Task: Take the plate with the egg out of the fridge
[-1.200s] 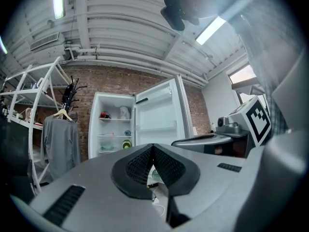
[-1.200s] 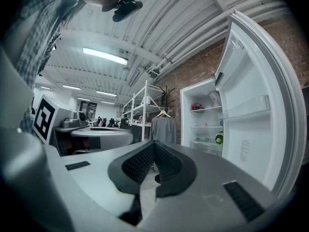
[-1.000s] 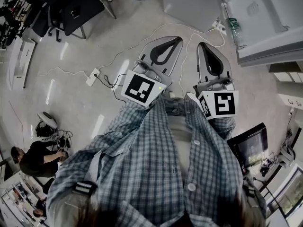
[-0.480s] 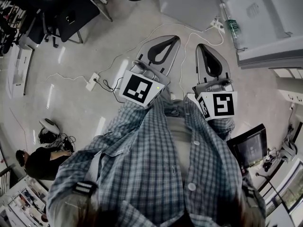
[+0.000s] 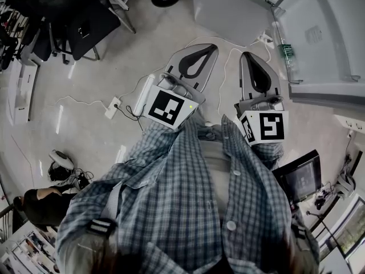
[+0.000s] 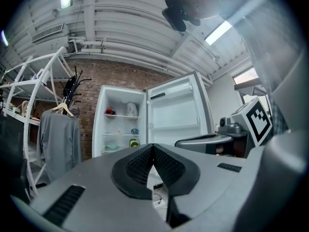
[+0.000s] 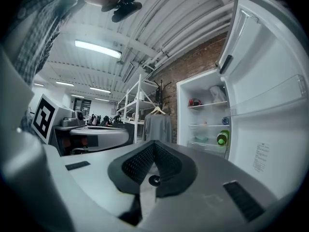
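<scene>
Where black, mesh-textured pads [image 6: 137,166] line the smooth grey shells, the left gripper [image 6: 152,151] and right gripper [image 7: 154,149] each have their 2 jaws pressed together on nothing, with a teardrop opening behind the tips. The white fridge [image 6: 118,124] stands open against a brick wall [image 6: 89,95], beyond the left tips and ahead-right of the right tips. Only the gripper views show its shelves of small items, and the plate cannot be made out there. The head view shows a white power strip [image 5: 112,107] below the jaws.
</scene>
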The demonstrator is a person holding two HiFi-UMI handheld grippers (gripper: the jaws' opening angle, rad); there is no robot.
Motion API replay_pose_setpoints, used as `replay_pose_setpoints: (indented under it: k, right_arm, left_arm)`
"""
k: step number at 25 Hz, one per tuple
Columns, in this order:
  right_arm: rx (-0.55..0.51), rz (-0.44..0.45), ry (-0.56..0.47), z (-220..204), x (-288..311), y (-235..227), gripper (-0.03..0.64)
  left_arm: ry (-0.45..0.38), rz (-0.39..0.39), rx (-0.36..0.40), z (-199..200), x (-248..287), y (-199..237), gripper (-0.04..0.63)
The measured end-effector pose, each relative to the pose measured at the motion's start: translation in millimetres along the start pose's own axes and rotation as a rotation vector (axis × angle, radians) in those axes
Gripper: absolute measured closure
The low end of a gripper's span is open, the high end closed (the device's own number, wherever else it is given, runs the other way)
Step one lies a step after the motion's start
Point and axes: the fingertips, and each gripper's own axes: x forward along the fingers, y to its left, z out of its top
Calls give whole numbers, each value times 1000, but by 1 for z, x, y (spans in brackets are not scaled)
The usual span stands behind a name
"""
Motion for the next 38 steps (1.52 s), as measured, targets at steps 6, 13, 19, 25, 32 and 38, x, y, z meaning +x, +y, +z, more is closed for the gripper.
replay_pose_setpoints:
  k: [6, 13, 19, 25, 32, 38]
  right_arm:
    - [-11, -9, -2, 5, 38, -4, 611]
    - [-17, -40, 2, 6, 78, -13, 611]
    - [-21, -55, -4, 4, 106, -14, 611]
    - [-28, -67, 7, 1, 122, -13, 611]
    - [-32, -95, 34, -3, 129, -24, 611]
    - [-32, -87, 42, -6, 148, -39, 611]
  left_arm:
    - [-9, -22, 3, 2, 20, 34, 589]
    - [-15, -42, 13, 2, 37, 72, 588]
    - [-22, -51, 14, -2, 44, 99, 588]
    - [-35, -50, 0, -5, 50, 118, 588]
    - [-33, -48, -25, -10, 57, 130, 589]
    - [-34, -27, -33, -15, 72, 146, 588]
